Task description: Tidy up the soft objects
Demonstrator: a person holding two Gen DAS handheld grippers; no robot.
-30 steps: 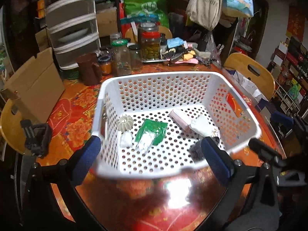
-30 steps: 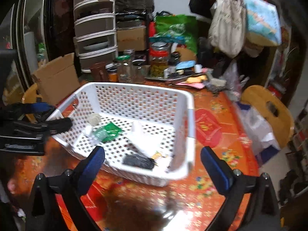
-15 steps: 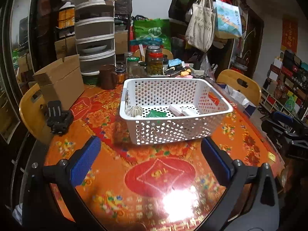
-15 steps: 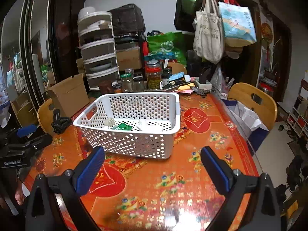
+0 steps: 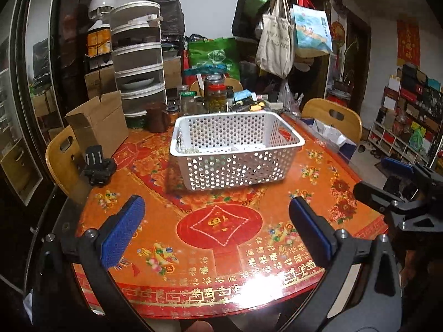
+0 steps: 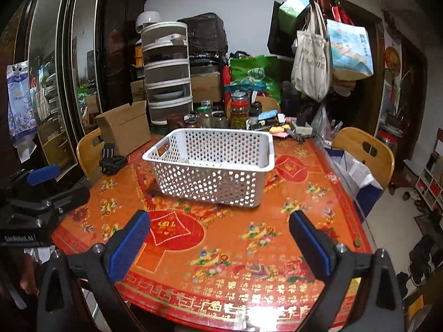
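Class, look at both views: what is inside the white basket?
Over the white basket rim, only pale, whitish items show; dark shapes show through the holes. The near wall hides the floor, so their kind and number cannot be told.

Round table point(image 5: 221, 249) carries a glossy orange-red floral cloth; ceiling light glares at its near edge. Wooden chairs stand at the left edge point(image 5: 62, 152) and the far right edge point(image 5: 332, 117). Jars point(image 6: 239, 110) and clutter line the far edge, beside a brown box point(image 6: 124, 127). Behind it stands a stacked drawer unit point(image 6: 167, 74) with a white fan point(image 6: 148, 20) on top. Dark glass-fronted cabinet point(image 6: 55, 69) fills the left wall. Coat stand point(image 6: 318, 5) holds tote bags point(image 6: 313, 63). Back wall is white. Shelving point(image 5: 409, 119) lines the right wall. Floor point(image 6: 393, 229) is pale.
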